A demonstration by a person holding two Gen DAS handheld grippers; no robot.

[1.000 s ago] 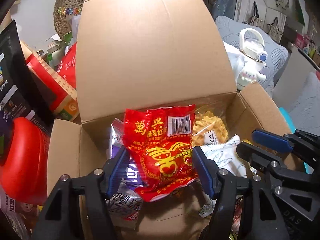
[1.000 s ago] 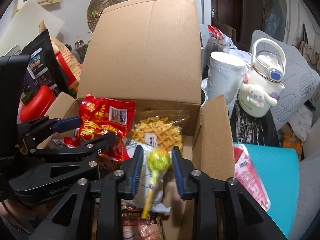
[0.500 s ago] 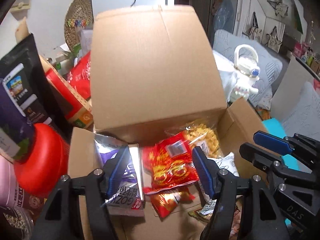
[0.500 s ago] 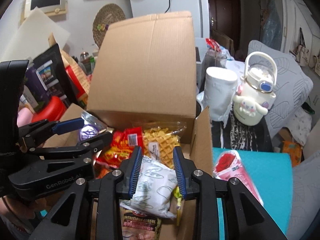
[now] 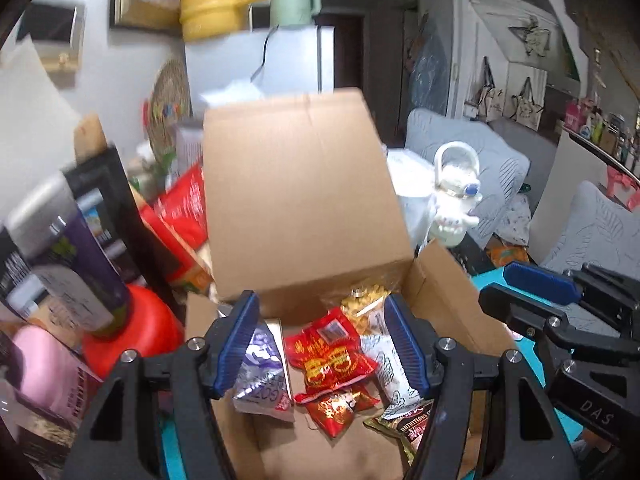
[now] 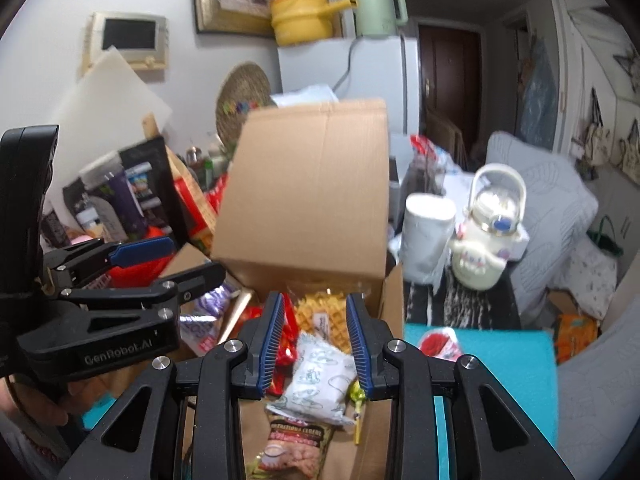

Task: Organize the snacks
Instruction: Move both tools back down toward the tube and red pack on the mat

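An open cardboard box [image 5: 304,208] holds several snacks: a red packet [image 5: 330,354], a purple-silver packet [image 5: 262,376], a waffle bag [image 5: 366,304], a white packet [image 6: 320,376], a yellow lollipop [image 6: 356,396] and a cereal packet [image 6: 292,444]. My left gripper [image 5: 324,344] is open and empty above the box. My right gripper [image 6: 316,340] is open and empty above the white packet. The box also shows in the right wrist view [image 6: 312,192].
A red container [image 5: 128,332] and stacked packets [image 5: 72,248] stand left of the box. A white character bottle [image 6: 488,240] and a white roll [image 6: 428,236] stand to the right. A teal mat [image 6: 500,380] with a red-and-white packet [image 6: 438,342] lies right of the box.
Both grippers have let go and pulled back and up from the box. The red packet and the lollipop now lie inside the box.
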